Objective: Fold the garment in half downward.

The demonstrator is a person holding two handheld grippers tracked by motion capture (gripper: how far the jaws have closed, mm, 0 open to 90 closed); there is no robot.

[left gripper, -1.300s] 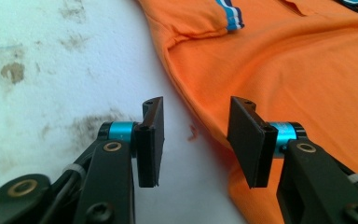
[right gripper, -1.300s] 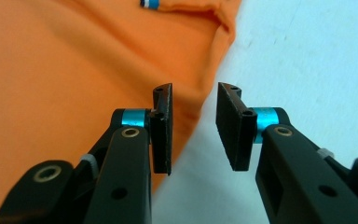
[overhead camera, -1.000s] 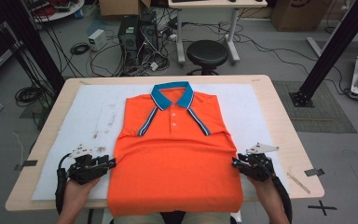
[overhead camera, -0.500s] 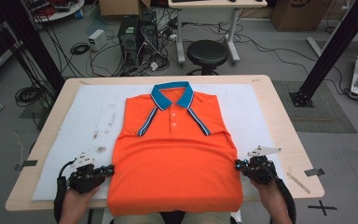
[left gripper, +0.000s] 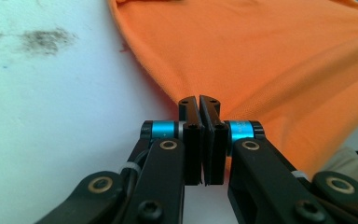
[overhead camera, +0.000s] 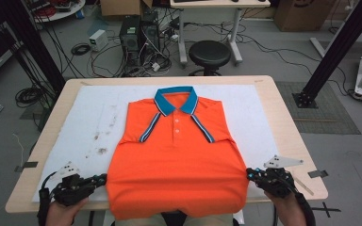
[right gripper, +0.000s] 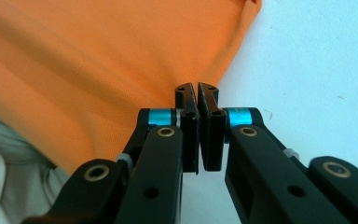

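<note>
Both grippers (left gripper, right gripper) have just clamped the shirt edges.

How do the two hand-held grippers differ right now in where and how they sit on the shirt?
The left hand-held gripper sits at the orange polo shirt's left side edge; the right hand-held gripper sits at its right side edge, slightly farther up the table. The right one's grey plate faces up; the left's lies flatter. Both are shut on the fabric edge near the hem.

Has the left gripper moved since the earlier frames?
Yes. In the high view the left gripper has slid toward the table's near edge along the orange shirt's side, and its jaws have just closed on the shirt's edge.
</note>
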